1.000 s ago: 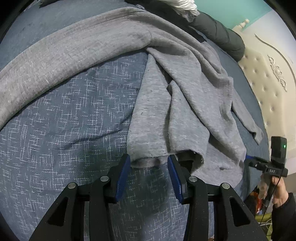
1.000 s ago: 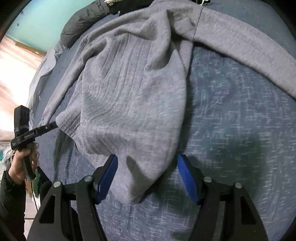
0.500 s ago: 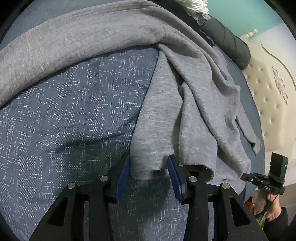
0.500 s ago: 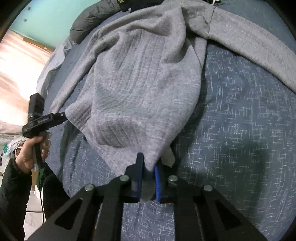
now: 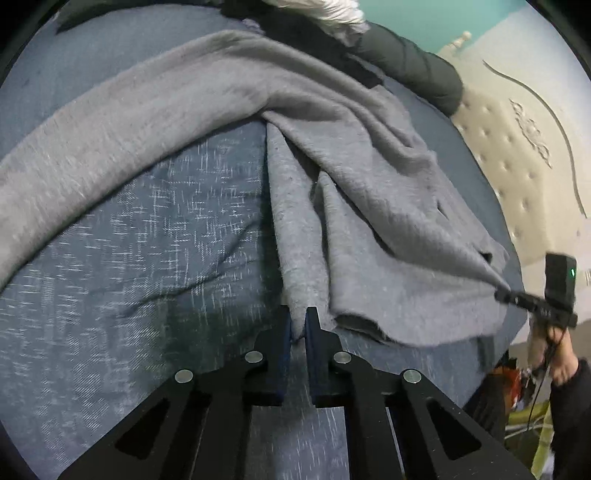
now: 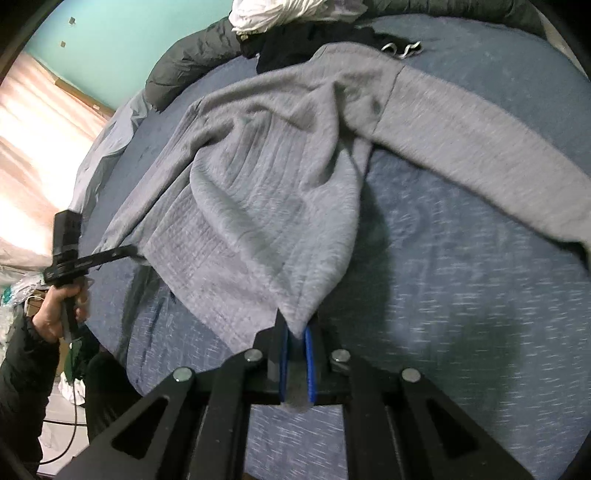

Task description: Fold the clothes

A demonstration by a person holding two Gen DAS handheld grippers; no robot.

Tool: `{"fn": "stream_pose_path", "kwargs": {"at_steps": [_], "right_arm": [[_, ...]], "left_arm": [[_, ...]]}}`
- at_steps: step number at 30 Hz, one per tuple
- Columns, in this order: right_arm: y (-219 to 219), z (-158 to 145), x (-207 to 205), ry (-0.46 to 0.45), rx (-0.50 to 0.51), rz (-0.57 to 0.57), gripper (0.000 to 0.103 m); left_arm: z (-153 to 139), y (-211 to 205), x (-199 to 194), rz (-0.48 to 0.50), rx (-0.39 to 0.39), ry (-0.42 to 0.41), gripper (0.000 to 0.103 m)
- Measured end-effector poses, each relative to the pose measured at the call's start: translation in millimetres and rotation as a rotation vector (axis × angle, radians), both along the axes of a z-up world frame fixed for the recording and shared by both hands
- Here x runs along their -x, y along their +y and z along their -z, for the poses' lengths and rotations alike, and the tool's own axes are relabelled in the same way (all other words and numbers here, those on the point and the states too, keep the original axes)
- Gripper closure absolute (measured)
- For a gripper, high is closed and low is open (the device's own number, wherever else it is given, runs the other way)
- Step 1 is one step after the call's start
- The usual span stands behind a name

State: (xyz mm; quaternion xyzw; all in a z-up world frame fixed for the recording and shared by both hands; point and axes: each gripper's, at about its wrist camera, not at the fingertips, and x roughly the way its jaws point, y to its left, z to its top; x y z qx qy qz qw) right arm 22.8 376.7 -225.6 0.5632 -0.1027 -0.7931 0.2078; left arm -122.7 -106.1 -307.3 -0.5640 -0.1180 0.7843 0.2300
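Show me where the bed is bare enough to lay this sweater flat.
Bare blue bedspread lies between the grey sweater's outstretched sleeve and its body, toward the near edge. The far end is crowded with a dark jacket and white cloth.

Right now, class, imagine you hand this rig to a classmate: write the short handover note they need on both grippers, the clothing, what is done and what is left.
Left gripper: jaws have just been closing, now shut on the bottom edge of the grey sweater.
Right gripper: shut on another corner of the same edge.
Sweater: crumpled on the blue bedspread, one sleeve stretched out sideways, held edge pulled up off the bed.
Done: both corners gripped.
Left: spread it flat, fold the sleeves in, fold the body. Probably none of the folding has begun.
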Motion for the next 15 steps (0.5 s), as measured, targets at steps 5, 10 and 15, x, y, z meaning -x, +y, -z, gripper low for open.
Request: {"fn": "stream_pose_path", "kwargs": {"at_steps": [5, 10, 15], "right_arm": [[17.2, -12.8, -3.4, 0.019, -0.029, 0.010, 0.097], [33.5, -17.0, -5.5, 0.021, -0.053, 0.020, 0.097], [39.5, -0.1, -1.7, -0.008, -0.065, 0.038, 0.097]], "left_arm": [[-25.9, -19.0, -25.4, 0.022, 0.004, 0.023, 0.097], [-49.7, -22.2, -45.0, 0.064, 0.017, 0.065, 0.103], [-41.8, -20.4, -46.7, 0.071, 0.083, 0.074, 0.103]]}}
